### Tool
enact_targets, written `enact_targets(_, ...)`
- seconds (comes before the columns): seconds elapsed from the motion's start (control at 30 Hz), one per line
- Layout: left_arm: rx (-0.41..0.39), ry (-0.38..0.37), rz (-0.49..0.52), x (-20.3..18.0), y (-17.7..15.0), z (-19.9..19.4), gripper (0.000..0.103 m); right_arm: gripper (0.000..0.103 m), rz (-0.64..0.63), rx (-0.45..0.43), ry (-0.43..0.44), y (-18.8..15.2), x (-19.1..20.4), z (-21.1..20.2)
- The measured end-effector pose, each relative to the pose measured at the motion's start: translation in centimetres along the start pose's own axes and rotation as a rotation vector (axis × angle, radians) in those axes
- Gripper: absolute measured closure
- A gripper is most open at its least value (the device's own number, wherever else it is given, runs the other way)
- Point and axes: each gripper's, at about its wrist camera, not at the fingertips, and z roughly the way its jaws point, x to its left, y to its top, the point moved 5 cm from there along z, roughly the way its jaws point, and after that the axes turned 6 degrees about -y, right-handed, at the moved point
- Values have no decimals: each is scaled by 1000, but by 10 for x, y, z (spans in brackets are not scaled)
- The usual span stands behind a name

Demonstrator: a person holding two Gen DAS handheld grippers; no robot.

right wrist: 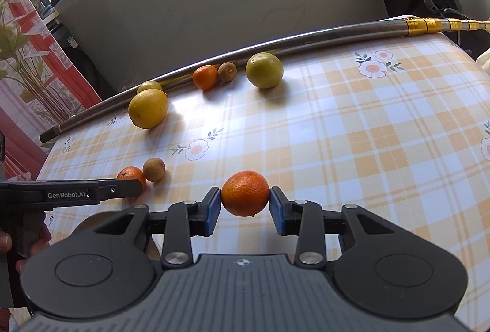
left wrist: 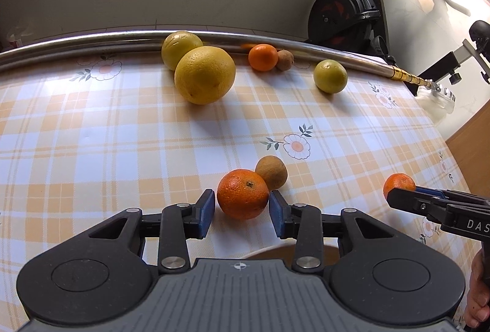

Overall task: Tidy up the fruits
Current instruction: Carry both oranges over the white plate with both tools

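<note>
In the left wrist view an orange (left wrist: 243, 197) rests on the checked tablecloth (left wrist: 92, 148), touching a small brown fruit (left wrist: 272, 172) behind it. My left gripper (left wrist: 242, 197) straddles this orange with its jaws open; a narrow gap shows at the left pad (left wrist: 205, 211). My right gripper (right wrist: 245, 197) is shut on a second orange (right wrist: 245, 194), held a little above the cloth. That gripper (left wrist: 398, 194) and its orange (left wrist: 399, 181) also show at the right edge of the left view. The left gripper (right wrist: 134, 188) enters the right view from the left.
Along the far edge lie two large yellow citrus (left wrist: 205, 74), a small orange (left wrist: 262, 57), another brown fruit (left wrist: 285, 60) and a green citrus (left wrist: 330, 76), against a metal pole (left wrist: 92, 40). An exercise bike (left wrist: 346, 13) stands beyond the table.
</note>
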Motion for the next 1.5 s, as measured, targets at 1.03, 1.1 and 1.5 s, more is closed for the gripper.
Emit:
enact_targets(1.03,-197,106,-75,18,-39,-149,65,66,-49,1,68,-39,52,-41)
enact_targets(1.1,-195,104,-78,16,-45,-156,65,66,-55,0,70,-42,55,-43)
enact_targets(1.5,-170,89,-55,8,-78,-164,65,66,-96,19,86,-64,72,-57)
